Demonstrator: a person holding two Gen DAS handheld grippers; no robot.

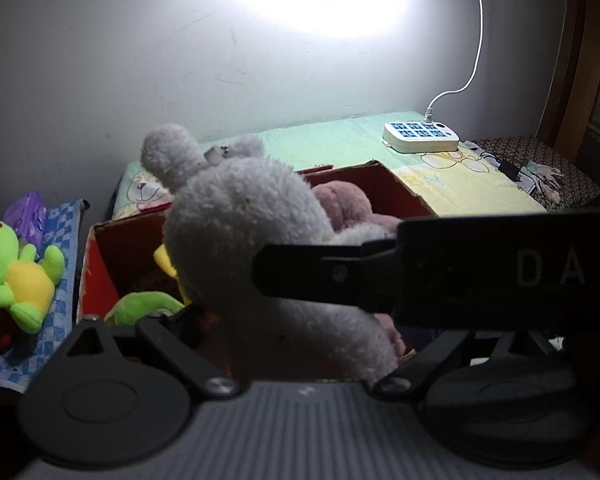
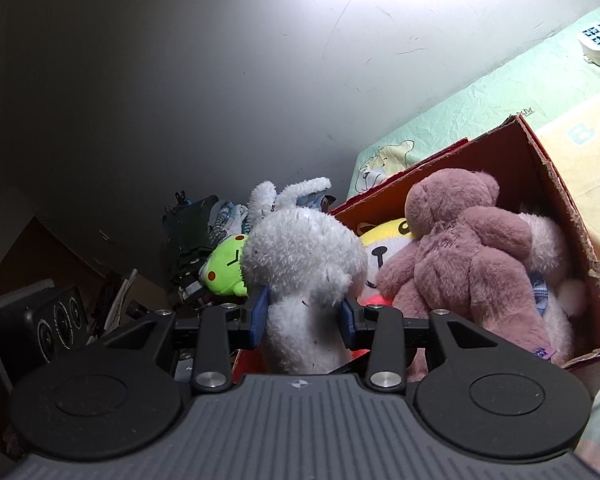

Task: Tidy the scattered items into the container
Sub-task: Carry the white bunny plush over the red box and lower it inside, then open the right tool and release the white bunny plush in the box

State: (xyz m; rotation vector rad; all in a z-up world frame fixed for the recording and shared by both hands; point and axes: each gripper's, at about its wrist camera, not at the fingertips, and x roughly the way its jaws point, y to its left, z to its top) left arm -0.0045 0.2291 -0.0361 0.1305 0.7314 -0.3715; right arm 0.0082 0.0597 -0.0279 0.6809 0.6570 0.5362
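Observation:
My right gripper (image 2: 304, 318) is shut on the white plush rabbit (image 2: 300, 260), its blue pads pressing the body, at the left end of the red cardboard box (image 2: 556, 184). The box holds a pink teddy bear (image 2: 468, 256) and a yellow plush (image 2: 384, 244). In the left wrist view the rabbit (image 1: 240, 216) fills the middle above the box (image 1: 104, 264). The right gripper's black body (image 1: 500, 272) crosses in front of it. My left gripper's fingers are hidden behind the rabbit. A green frog plush (image 1: 12, 272) lies left of the box on a blue checked cloth (image 1: 60, 240).
A white power strip (image 1: 420, 136) with its cable sits at the back right on the green and yellow sheet (image 1: 460, 184). A purple bag (image 1: 28, 212) lies by the frog. The wall stands close behind. Dark clutter (image 2: 188, 240) and a speaker (image 2: 52, 328) lie at the left.

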